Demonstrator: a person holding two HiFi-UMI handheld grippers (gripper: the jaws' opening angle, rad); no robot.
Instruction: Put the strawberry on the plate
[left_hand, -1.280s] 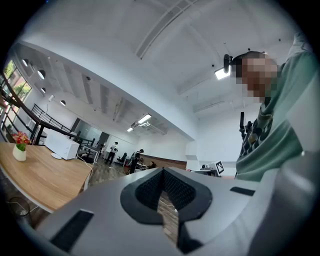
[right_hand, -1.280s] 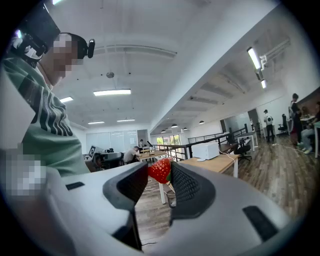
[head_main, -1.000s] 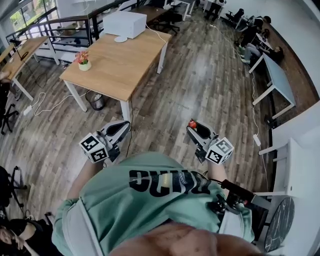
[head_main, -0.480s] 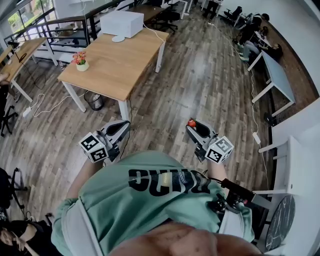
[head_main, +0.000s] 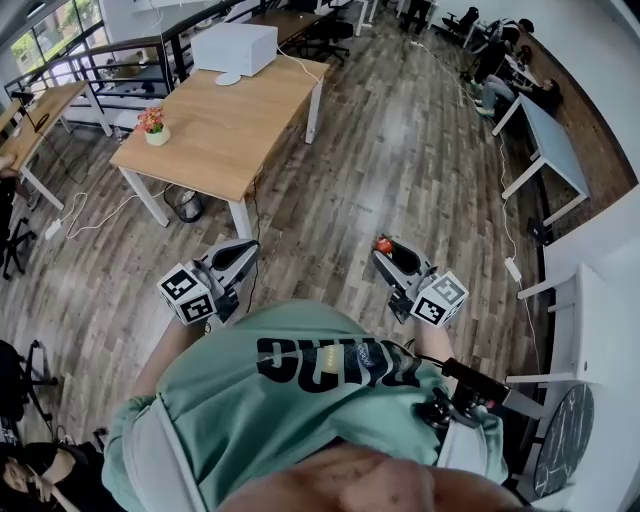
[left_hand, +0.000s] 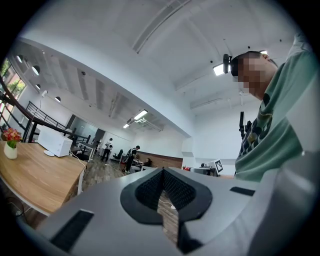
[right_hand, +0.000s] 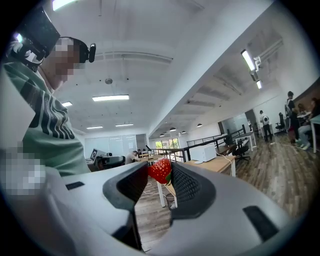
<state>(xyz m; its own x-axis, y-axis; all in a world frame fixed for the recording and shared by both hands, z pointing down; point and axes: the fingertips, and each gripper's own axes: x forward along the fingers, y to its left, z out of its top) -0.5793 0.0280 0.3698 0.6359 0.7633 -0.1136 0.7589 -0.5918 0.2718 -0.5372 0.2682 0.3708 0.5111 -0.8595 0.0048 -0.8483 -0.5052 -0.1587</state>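
Note:
A red strawberry (head_main: 383, 244) (right_hand: 161, 170) sits pinched between the tips of my right gripper (head_main: 386, 250) (right_hand: 160, 173), which is held up in front of the person's chest. My left gripper (head_main: 243, 252) (left_hand: 162, 172) is at the same height on the left, its jaws shut with nothing between them. A small white plate (head_main: 228, 78) (left_hand: 48, 153) lies at the far end of a wooden table (head_main: 230, 130), well ahead and to the left of both grippers. Floor lies below both grippers.
On the wooden table stand a white box (head_main: 235, 47) beside the plate and a flower pot (head_main: 152, 122) near its left edge. A cable runs from the box. Other desks (head_main: 545, 150), chairs and seated people are at the right and back. A railing (head_main: 120, 60) is behind the table.
The table and floor have shifted slightly left and up in the head view. Both grippers keep their place and state, with the strawberry still held.

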